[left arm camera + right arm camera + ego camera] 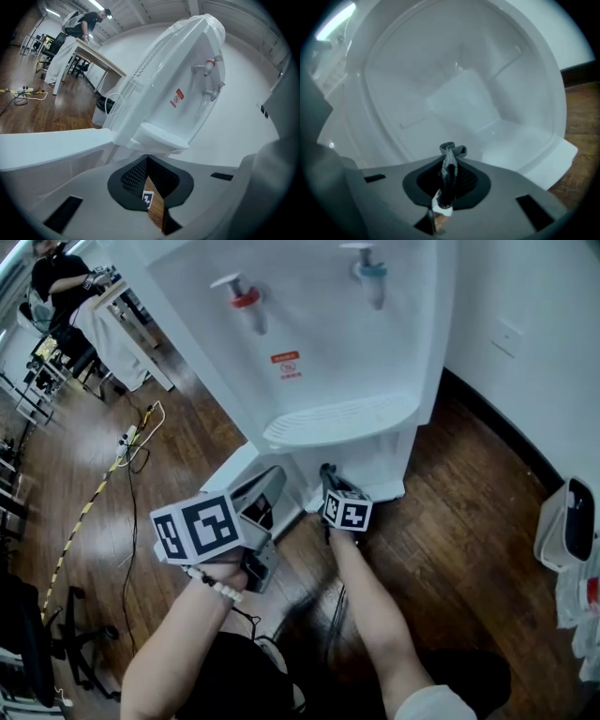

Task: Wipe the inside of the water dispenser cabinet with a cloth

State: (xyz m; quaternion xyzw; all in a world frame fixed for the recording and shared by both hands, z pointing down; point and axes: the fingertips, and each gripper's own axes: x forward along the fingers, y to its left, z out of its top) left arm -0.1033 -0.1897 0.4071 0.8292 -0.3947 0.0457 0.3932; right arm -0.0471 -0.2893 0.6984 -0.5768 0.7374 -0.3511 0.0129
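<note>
The small grey cloth (pixel 451 151) is seen pinched betw. the closed jaws of the right gripper (pixel 449 163), w/ only a short tuft shown past the tips. It is held at the mouth of the white plastic cabinet interior (pixel 464 103), at the base of the tall white water dispenser (pixel 319 334); contact w/ the walls cannot be confirmed. The left gripper (pixel 147 158) is closed on nothing, beside a white panel (pixel 47 145), prob. the open door. Risks, as judged: w/ so little cloth exposed, the plastic may be scraped by the hard jaw tips instead of wiped; the cloth may be dragged out of the pinch if pressed hard; the ungripped door may be swung back onto the right arm; deep corners may be missed
</note>
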